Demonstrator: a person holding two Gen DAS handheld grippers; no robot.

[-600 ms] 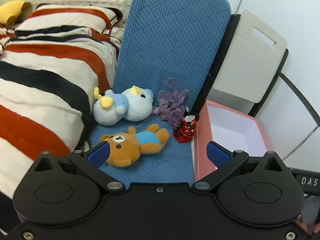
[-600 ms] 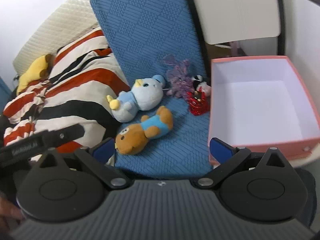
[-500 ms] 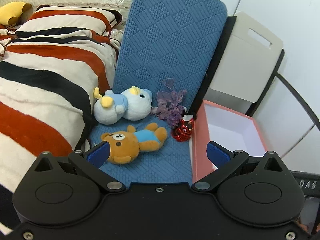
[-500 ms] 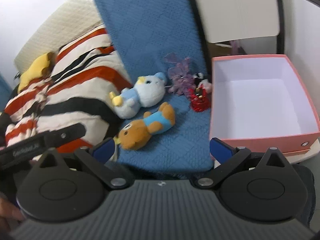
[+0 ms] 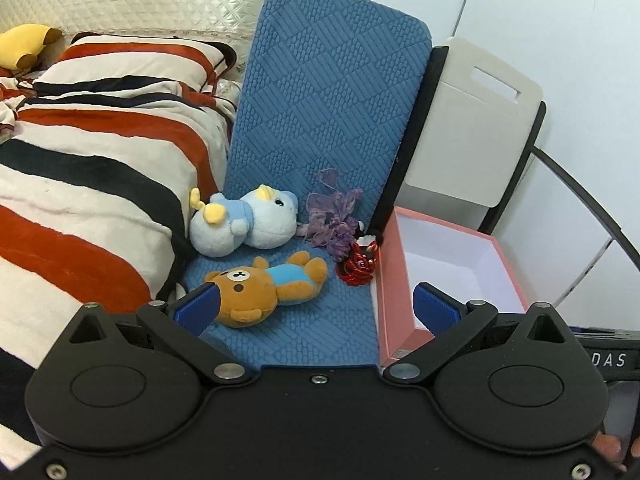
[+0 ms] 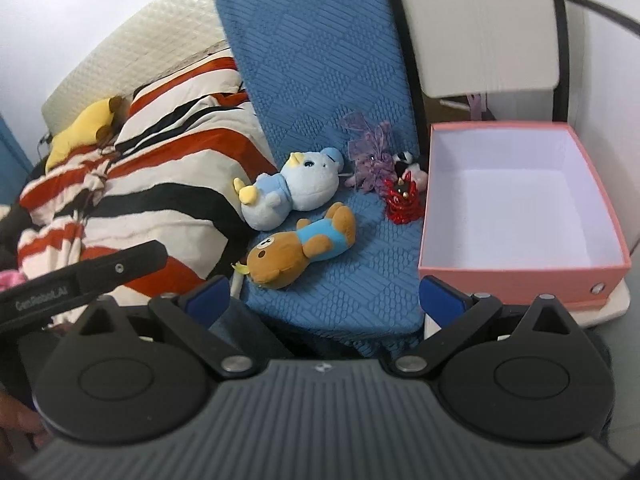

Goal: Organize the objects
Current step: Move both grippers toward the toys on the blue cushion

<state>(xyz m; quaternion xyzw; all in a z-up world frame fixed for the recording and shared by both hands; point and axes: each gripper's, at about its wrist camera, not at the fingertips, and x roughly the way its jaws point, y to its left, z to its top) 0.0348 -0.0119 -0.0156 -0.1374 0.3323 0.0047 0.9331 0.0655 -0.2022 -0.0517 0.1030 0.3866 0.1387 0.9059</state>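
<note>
left wrist view: the left gripper (image 5: 316, 306) has its fingers (image 5: 198, 308) spread wide with nothing between them, hovering short of the blue cushion (image 5: 328, 128). the brown bear (image 5: 266, 286) lies on the cushion just beyond the left finger, head toward the gripper, its long axis running up and to the right. the pale blue plush (image 5: 244, 226) lies behind it, then the purple flower (image 5: 332, 220) and the red trinket (image 5: 358, 266), which sits beside the empty pink box (image 5: 448, 276).

right wrist view: the right gripper (image 6: 324, 300) is likewise wide open and empty. the bear (image 6: 302, 250) lies ahead and slightly left, long axis slanting up to the right; the box (image 6: 520, 200) stands ahead on the right. another gripper's black bar (image 6: 84, 276) pokes in at left. the left gripper looks nearer the bear, so it likely takes it first; its fingers would close best across the body.
</note>
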